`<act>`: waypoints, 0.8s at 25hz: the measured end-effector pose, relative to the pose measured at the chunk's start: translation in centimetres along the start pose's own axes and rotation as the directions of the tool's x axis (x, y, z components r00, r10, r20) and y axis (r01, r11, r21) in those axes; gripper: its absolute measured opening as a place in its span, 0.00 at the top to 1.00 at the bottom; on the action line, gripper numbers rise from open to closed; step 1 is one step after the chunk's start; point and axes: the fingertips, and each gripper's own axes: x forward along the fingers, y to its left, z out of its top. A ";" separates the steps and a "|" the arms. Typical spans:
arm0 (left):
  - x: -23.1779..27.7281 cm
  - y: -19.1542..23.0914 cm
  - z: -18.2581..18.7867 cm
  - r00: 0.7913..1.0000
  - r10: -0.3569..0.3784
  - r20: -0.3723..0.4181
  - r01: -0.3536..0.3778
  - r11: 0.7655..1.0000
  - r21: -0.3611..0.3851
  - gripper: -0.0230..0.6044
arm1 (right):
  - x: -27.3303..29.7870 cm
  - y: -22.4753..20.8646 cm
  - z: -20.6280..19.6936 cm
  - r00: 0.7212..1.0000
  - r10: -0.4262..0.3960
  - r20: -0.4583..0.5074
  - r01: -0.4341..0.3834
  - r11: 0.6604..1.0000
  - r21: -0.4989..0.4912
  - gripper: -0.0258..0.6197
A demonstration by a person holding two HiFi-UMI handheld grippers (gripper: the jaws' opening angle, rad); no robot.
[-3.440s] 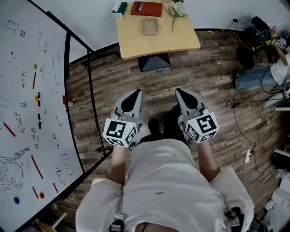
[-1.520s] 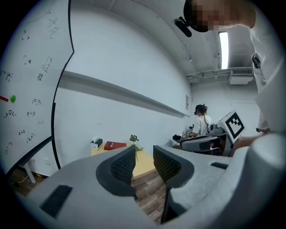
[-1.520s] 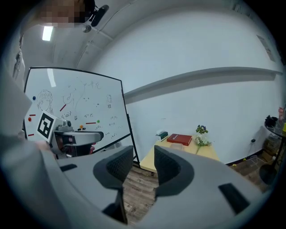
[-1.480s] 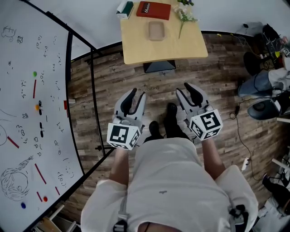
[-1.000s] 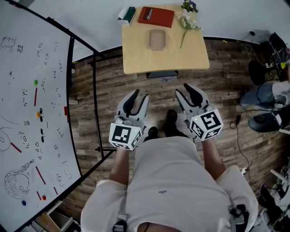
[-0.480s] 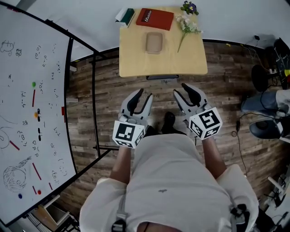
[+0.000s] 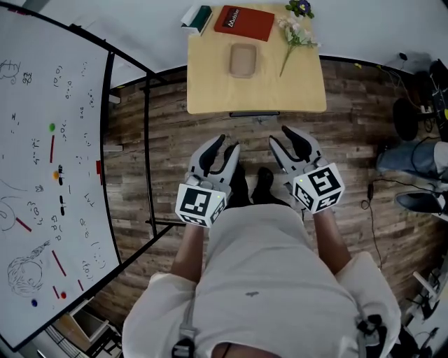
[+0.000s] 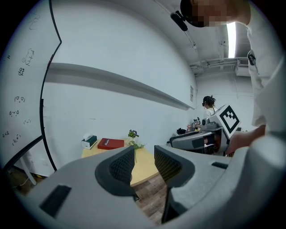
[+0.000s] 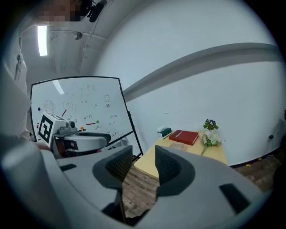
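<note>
Left tongs, right tongs apart; book unreadable.

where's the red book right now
In the head view the red book lies at the far edge of the wooden table, between the tissue box and the flowers.

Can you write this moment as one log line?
left gripper: open, empty | right gripper: open, empty | table ahead: book, tray, flowers

The jaws of the left gripper and the right gripper, pressed together earlier, are now held apart. Both grippers are brought nearer to the wooden table.
</note>
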 end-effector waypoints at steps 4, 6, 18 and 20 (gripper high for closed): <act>0.9 1.5 0.2 1.000 -0.026 -0.001 0.026 1.000 0.000 0.76 | 1.3 -0.2 0.7 0.999 -0.033 -0.005 0.033 0.999 -0.001 0.73; 1.7 2.3 0.3 0.999 -0.043 -0.005 0.043 0.999 0.004 0.76 | 1.8 -0.5 1.3 0.999 -0.051 -0.007 0.051 0.999 -0.005 0.73; 7.4 8.1 1.3 0.985 -0.166 -0.054 0.169 0.983 0.069 0.76 | 6.9 -2.9 4.6 0.985 -0.172 0.000 0.172 0.985 -0.006 0.73; 8.4 9.1 1.2 0.981 -0.184 -0.063 0.189 0.978 0.090 0.76 | 7.6 -3.1 4.9 0.982 -0.191 0.000 0.191 0.982 -0.007 0.73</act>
